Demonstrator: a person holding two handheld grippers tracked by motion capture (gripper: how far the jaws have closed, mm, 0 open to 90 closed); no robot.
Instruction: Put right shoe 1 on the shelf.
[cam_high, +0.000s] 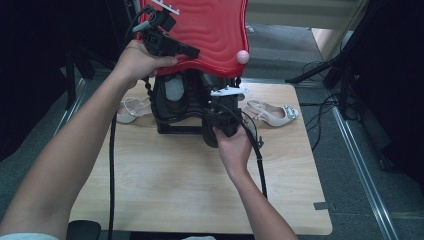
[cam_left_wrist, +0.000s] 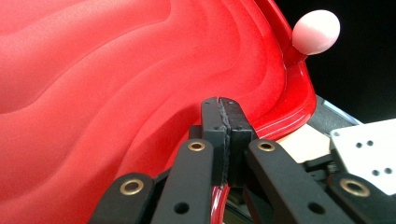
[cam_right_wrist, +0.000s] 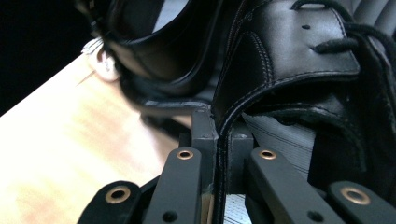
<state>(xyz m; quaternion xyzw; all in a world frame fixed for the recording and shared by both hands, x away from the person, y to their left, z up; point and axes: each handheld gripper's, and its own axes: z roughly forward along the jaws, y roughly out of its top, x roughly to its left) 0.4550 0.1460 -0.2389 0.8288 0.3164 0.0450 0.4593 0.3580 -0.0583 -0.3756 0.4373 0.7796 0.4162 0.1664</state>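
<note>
A red wavy lid with a pink knob is tilted up over a black case at the back of the wooden table. My left gripper is shut on the lid's lower edge. In the left gripper view the jaws pinch the red lid, and the pink knob sits at the top right. My right gripper reaches into the case from the front. In the right gripper view it is shut on the collar edge of a black leather shoe, with a second black shoe beside it.
A white sandal lies left of the case and another sandal lies to its right. Cables trail from both grippers across the table. Dark stands and cables are on the floor at the right.
</note>
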